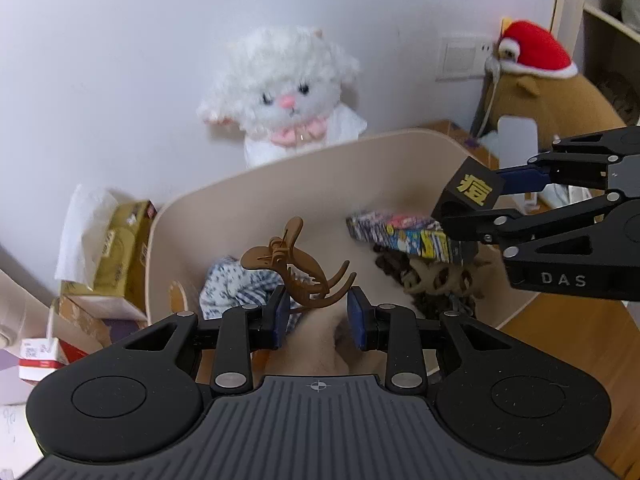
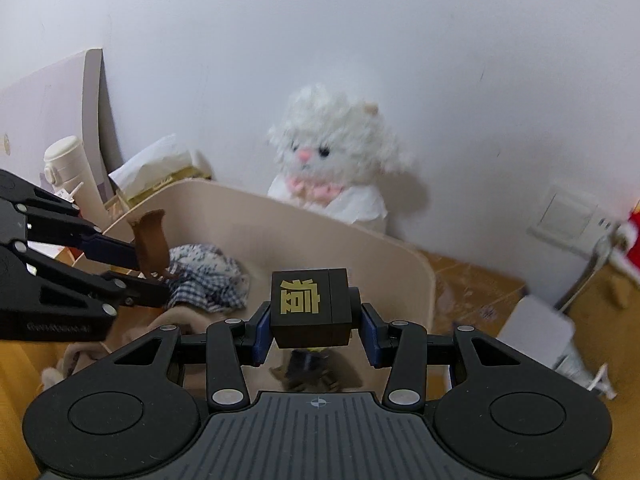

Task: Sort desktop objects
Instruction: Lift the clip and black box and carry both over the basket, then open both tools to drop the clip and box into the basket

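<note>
My left gripper (image 1: pixel 319 312) is shut on a brown hair claw clip (image 1: pixel 298 270), held above the open beige bin (image 1: pixel 280 168). The clip (image 2: pixel 151 240) also shows between those fingers at the left of the right wrist view. My right gripper (image 2: pixel 313 322) is shut on a black cube with a gold character (image 2: pixel 310 307), over the bin's (image 2: pixel 420 276) right part. The cube (image 1: pixel 472 194) appears at the right of the left wrist view. Inside the bin lie a blue-and-white patterned cloth (image 1: pixel 236 280), a colourful printed box (image 1: pixel 404 236) and a dark scrunchie-like heap (image 1: pixel 436 280).
A white plush cat (image 1: pixel 288 92) sits against the wall behind the bin. A tissue box (image 1: pixel 116 240) stands to the bin's left and a brown plush with a red hat (image 1: pixel 536 76) to the right. A white bottle (image 2: pixel 66 172) and small cartons stand at the left.
</note>
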`<act>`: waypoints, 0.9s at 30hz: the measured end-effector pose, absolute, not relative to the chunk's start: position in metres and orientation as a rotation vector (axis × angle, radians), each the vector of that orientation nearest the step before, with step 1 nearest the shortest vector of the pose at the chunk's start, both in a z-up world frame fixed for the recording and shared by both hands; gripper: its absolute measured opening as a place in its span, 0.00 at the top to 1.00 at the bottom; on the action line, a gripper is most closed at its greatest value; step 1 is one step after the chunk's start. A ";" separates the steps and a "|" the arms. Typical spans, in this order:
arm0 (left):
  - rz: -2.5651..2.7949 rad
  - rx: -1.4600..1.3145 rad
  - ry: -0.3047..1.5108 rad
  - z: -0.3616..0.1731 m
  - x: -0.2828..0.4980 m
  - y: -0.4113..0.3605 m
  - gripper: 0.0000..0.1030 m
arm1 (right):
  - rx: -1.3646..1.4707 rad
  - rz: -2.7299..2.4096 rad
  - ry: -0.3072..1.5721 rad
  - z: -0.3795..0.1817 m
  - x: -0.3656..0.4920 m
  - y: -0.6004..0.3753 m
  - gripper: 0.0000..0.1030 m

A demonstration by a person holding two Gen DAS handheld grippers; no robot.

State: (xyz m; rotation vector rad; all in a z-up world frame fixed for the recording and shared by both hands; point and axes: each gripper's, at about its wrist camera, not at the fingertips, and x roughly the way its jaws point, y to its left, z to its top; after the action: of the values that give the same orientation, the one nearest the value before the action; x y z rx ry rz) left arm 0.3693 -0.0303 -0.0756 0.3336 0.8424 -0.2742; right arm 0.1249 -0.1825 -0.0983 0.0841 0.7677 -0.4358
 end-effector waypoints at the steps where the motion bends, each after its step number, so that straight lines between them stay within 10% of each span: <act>1: -0.270 0.329 0.855 -0.078 0.372 -0.032 0.69 | 0.099 -0.434 0.775 -0.101 0.126 -0.184 0.59; 13: -0.251 0.281 1.023 -0.103 0.391 -0.038 0.69 | 0.167 -0.440 0.862 -0.124 0.133 -0.198 0.59; 21: -0.205 0.282 1.043 -0.102 0.388 -0.036 0.33 | 0.175 -0.431 0.873 -0.123 0.130 -0.197 0.37; 27: -0.196 0.275 1.041 -0.097 0.383 -0.029 0.31 | 0.190 -0.435 0.859 -0.118 0.125 -0.196 0.20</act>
State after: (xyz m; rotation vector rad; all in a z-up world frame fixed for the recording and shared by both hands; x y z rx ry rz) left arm 0.3830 -0.0291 -0.0974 0.2749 1.0412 -0.1955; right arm 0.1251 -0.1963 -0.1181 0.1898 0.8594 -0.4351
